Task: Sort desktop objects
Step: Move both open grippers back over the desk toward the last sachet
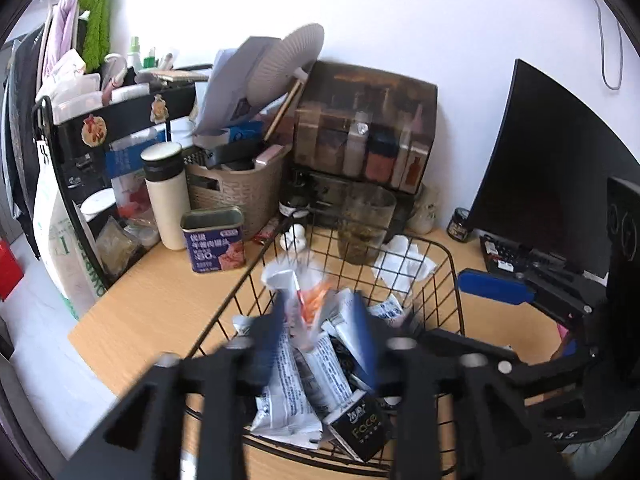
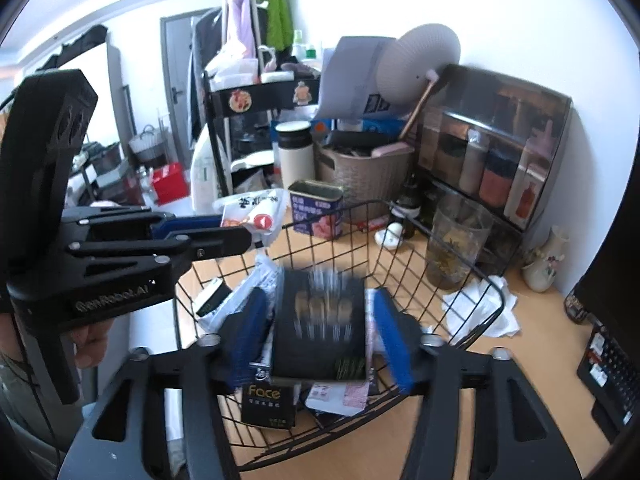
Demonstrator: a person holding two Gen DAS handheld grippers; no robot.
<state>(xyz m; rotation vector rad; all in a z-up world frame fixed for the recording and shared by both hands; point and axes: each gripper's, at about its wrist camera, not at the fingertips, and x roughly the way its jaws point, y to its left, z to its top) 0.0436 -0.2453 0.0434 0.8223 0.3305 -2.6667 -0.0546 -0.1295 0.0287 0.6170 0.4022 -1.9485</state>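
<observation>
Right gripper (image 2: 320, 344) pinches blurred black box (image 2: 320, 320), frame centre | left gripper (image 1: 320, 320) clamps crinkled white-orange snack packet (image 1: 308, 300) | one black wire basket (image 1: 448, 256) beneath both

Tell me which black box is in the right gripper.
The blurred plain black box between the right gripper fingers; the "Face" box lies lower in the wire basket.

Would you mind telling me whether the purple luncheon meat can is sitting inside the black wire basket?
No, the purple can stands on the wooden desk outside the wire basket, beside its left wall.
</observation>
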